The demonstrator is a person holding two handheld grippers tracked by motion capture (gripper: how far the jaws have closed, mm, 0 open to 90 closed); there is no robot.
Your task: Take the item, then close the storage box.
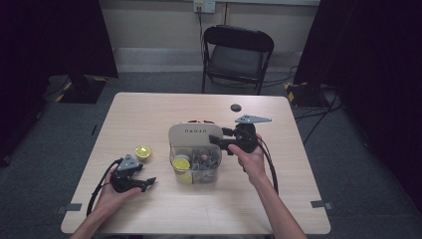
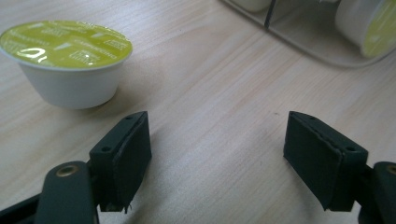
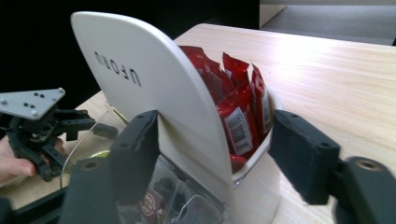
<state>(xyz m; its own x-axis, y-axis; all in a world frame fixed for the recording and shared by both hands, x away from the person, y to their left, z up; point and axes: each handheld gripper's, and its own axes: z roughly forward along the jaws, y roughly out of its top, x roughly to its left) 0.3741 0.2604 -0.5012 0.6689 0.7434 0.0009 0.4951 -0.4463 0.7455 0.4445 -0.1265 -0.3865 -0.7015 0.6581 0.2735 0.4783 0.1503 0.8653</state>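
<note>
Jaws of the left gripper (image 2: 215, 158) are spread empty over the table (image 1: 149, 209), the yellow-lidded capsule (image 2: 67, 63) left standing just beyond its left jaw, while the right gripper (image 3: 215, 154) straddles the organiser's white panel (image 3: 154, 88), its left jaw touching and its right jaw clear.

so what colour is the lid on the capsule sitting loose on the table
Yellow-green foil lid on a white capsule; clearest in the left gripper view.

Two bare forearms, two black hand-held grippers

The left gripper (image 1: 133, 180) and right gripper (image 1: 238, 140) are matte black, each topped by a grey three-cornered plate dotted with small holes. Black cables loop from both. Their fingers (image 2: 125, 158) are blocky, faced with flat dark pads, fixed with small screws, and hinge on brass-coloured pins. No sleeves reach the person's wrists.
</note>
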